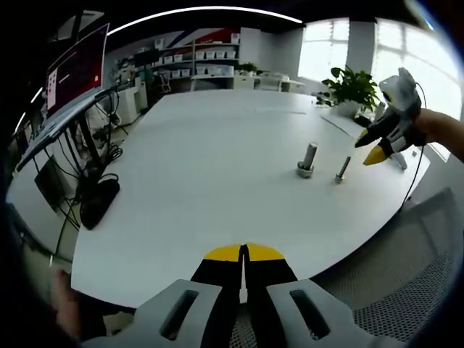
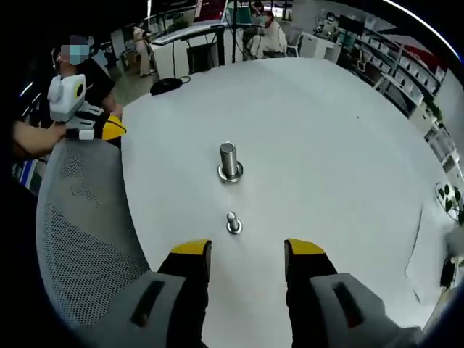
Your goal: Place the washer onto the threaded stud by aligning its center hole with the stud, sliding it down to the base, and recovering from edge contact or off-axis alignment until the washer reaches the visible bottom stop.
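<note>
The larger threaded stud (image 2: 229,159) is seen standing upright on the white table (image 2: 341,145), and a ring at its base is judged to be a washer (image 2: 230,174) already resting at the bottom stop, though this cannot be confirmed. A smaller bolt (image 2: 233,222) is seen standing just beside it, nearer the right gripper (image 2: 246,254), whose jaws are spread with nothing between them and are held short of the bolt, lined up with both pieces. In the left gripper view, the left gripper (image 1: 243,255) is seen pressed together at the table's near edge, well apart from the stud (image 1: 309,156). Little is judged left.
</note>
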Motion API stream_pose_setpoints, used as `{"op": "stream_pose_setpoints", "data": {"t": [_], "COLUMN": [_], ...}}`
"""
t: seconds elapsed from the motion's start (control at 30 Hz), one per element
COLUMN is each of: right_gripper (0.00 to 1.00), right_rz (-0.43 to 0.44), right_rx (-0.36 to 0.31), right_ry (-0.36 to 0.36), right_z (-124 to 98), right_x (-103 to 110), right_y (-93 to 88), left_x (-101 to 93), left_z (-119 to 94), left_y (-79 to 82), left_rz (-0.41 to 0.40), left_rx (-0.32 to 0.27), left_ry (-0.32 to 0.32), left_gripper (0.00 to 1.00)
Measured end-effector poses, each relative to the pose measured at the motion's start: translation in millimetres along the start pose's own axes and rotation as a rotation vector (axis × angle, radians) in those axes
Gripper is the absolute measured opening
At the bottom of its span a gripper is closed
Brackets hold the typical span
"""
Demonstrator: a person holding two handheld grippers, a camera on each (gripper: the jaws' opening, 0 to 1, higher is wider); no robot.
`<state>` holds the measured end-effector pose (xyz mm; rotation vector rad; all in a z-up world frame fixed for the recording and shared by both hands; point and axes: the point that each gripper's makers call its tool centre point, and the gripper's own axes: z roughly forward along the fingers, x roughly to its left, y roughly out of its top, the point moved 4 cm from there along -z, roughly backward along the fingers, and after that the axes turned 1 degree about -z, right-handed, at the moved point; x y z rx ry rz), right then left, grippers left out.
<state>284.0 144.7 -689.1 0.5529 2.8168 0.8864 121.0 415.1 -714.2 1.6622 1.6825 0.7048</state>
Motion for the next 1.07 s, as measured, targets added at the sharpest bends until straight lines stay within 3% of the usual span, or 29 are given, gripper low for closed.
{"op": "stream_pose_setpoints", "data": {"t": [0.23, 0.4, 0.57, 0.63, 0.83, 1.07], "right_gripper": [0.56, 0.71, 0.75, 0.77, 0.79, 0.79], "right_rz": [0.12, 0.166, 0.264, 0.295, 0.396, 0.443], "right_rx": [-0.133, -0.116, -0.126, -0.121, -0.193, -0.215], "right_ry": [-0.033, -0.05, -0.061, -0.099, -0.181, -0.167], "right_z": [-22.1, -31.0, -41.2, -44.5, -50.8, -41.4], "right_x": [14.7, 18.9, 28.7, 30.1, 41.8, 65.4], "right_y": [-22.1, -52.5, -76.7, -86.1, -95.2, -97.7], "left_x": [-2.2, -2.1, -1.3, -1.1, -0.2, -1.1], "left_z": [0.0, 0.0, -0.7, -1.0, -2.1, -1.7], "left_y": [-2.5, -1.3, 0.3, 0.6, 1.9, 0.6], "left_rz": [0.02, 0.017, 0.016, 0.015, 0.008, 0.014], "left_rx": [0.023, 0.014, 0.001, -0.002, -0.014, 0.0], "left_ry": [-0.005, -0.005, -0.001, -0.001, 0.006, 0.008], "left_gripper": [0.0, 0.0, 0.0, 0.0, 0.0, 0.0]}}
